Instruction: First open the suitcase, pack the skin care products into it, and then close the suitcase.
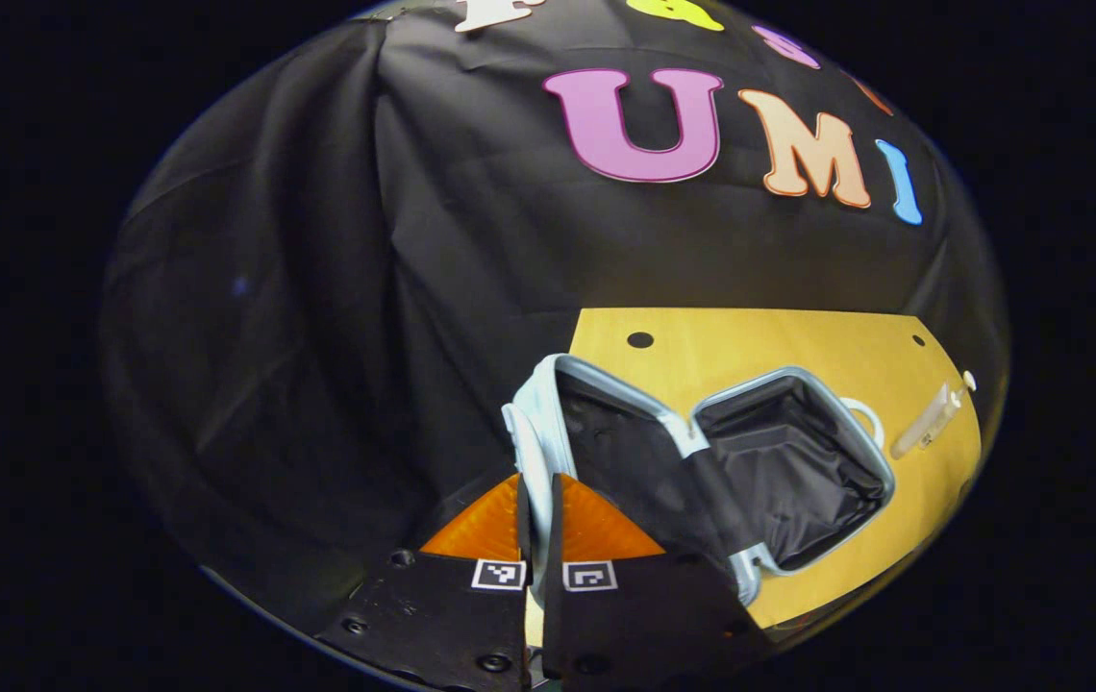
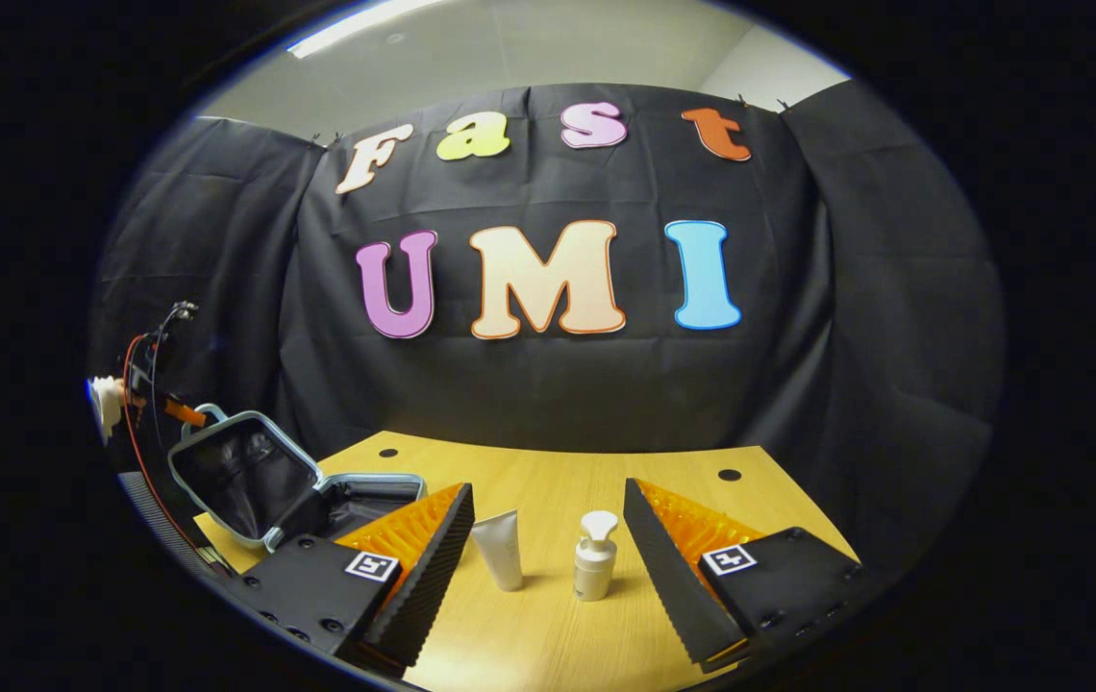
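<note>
left gripper view: the left gripper (image 1: 536, 500) has its two fingers closed on the pale blue edge of the suitcase lid (image 1: 531, 452), one finger on each side of the rim, holding the lid raised. the suitcase (image 1: 798, 461) lies open on the yellow wooden table (image 1: 750, 341) — its black-lined lid stands up at the near side, its black-lined base lies flat beyond, with a pale handle at the far edge. a clear tube-like item (image 1: 928, 421) lies on the table just beside the base, apart from it.

right gripper view: the right gripper (image 2: 548, 548) hovers low over the table (image 2: 558, 471) with its fingers spread wide and nothing between the pads. two skin care products stand upright on the table in the gap ahead of the fingers — a white tube (image 2: 500, 548) on the left and a white pump bottle (image 2: 595, 556) on the right, near each other but not touching, and neither touches a finger. the open suitcase (image 2: 250, 476) sits at the left end of the table, lid tilted up, base flat. at the raised lid's far edge the left gripper (image 2: 178, 411) is seen with red cables (image 2: 135, 384) trailing from it
</note>
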The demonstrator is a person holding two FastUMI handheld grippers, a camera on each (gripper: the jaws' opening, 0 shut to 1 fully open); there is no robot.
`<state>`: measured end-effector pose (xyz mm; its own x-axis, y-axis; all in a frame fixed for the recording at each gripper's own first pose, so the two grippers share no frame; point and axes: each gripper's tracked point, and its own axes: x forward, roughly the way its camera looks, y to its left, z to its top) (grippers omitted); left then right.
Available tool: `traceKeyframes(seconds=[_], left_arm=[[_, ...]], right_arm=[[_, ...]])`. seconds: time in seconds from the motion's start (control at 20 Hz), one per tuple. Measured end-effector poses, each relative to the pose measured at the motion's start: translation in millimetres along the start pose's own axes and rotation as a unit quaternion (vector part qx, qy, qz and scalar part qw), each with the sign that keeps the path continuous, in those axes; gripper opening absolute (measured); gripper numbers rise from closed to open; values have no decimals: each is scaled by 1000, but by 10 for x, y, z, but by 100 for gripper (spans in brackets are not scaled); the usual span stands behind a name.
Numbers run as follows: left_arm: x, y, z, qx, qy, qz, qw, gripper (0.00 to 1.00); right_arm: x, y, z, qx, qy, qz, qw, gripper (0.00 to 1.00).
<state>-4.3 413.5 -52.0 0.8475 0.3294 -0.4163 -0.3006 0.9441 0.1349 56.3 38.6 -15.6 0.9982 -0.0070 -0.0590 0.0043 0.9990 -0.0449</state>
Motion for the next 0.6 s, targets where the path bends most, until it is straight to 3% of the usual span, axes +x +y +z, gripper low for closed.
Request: traceKeyframes(seconds=[0.35, 0.6], left_arm=[[806, -114, -889, -67, 37, -58, 995, 0], [1055, -135, -1172, -111, 51, -73, 990, 0]], right_arm=[[68, -65, -124, -3, 24, -30, 999, 98], [132, -19, -218, -9, 39, -35, 999, 96]])
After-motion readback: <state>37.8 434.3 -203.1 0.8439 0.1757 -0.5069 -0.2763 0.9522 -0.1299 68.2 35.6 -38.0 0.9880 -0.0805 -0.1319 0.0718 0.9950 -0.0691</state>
